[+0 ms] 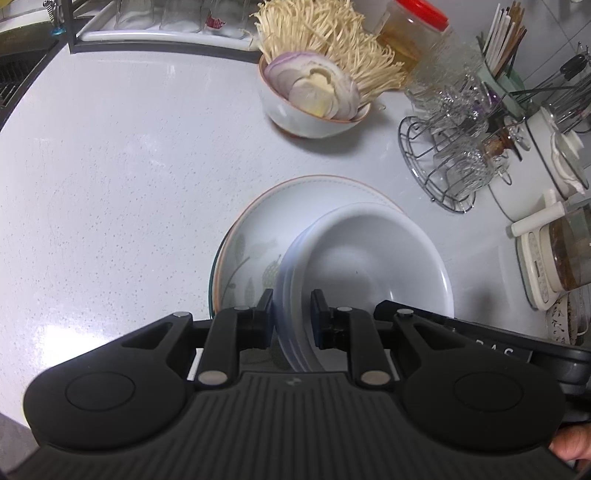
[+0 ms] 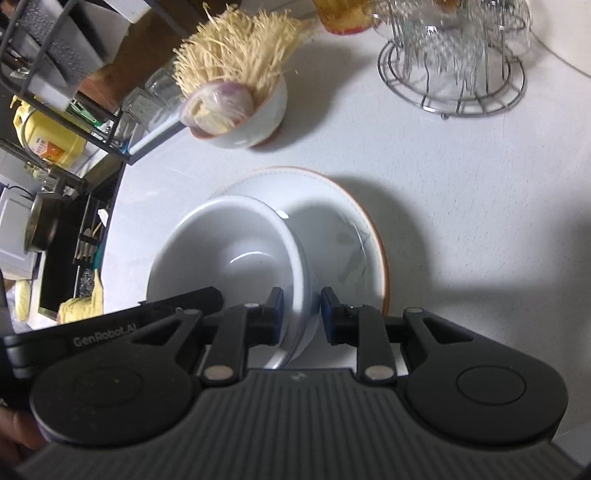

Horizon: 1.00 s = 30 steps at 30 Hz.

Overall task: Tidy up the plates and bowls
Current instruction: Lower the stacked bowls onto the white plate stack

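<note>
A white bowl [image 1: 362, 251] [image 2: 236, 243] with a layered-looking rim is held between both grippers over a leaf-patterned plate with an orange rim [image 1: 266, 221] [image 2: 332, 206] on the white counter. My left gripper [image 1: 291, 299] is shut on the bowl's left rim, one finger inside and one outside. My right gripper [image 2: 302, 295] is shut on the opposite rim in the same way. The bowl covers part of the plate. Whether it touches the plate cannot be told.
Behind the plate stands a bowl of sliced onion and enoki mushrooms [image 1: 314, 110] [image 2: 240, 110]. A wire rack of glasses [image 1: 450, 166] [image 2: 450, 74], a red-lidded jar [image 1: 410, 33], a utensil holder [image 1: 502, 48] and a white pot [image 1: 546, 155] crowd the right. A dish rack [image 1: 166, 29] lines the back.
</note>
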Motion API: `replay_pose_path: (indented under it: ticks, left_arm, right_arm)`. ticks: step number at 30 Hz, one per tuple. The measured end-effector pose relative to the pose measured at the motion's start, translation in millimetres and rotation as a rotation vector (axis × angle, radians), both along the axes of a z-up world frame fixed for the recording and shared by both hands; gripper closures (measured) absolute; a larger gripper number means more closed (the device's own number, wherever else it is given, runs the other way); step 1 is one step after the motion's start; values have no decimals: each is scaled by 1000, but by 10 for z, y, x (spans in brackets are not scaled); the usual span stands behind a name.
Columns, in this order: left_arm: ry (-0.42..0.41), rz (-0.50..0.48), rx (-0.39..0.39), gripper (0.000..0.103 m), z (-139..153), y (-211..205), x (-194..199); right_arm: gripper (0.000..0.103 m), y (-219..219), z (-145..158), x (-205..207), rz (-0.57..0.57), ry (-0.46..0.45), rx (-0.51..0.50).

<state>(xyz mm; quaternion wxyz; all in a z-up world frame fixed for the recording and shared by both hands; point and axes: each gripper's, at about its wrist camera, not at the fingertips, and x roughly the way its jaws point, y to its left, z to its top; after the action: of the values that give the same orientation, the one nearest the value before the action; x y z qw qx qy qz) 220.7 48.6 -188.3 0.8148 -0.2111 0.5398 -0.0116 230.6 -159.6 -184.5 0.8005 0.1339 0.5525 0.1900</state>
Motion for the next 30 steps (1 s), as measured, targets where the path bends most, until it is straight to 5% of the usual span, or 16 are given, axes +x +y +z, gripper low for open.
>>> replay_pose_path:
  ticks: [6, 10, 13, 30]
  left_arm:
    - [-4, -10, 3, 81, -13, -13, 50]
    - [-13, -13, 15, 62, 58, 25, 59]
    - [-38, -21, 18, 61, 164, 79, 41]
    - [-325, -244, 113, 61, 1312, 202, -209]
  right_arm:
    - [76, 7, -18, 26, -7, -8, -12]
    - [75, 9, 47, 29, -22, -26, -30]
    - [54, -10, 150, 2, -44, -62, -31]
    - [54, -90, 1167, -605, -215, -403, -58]
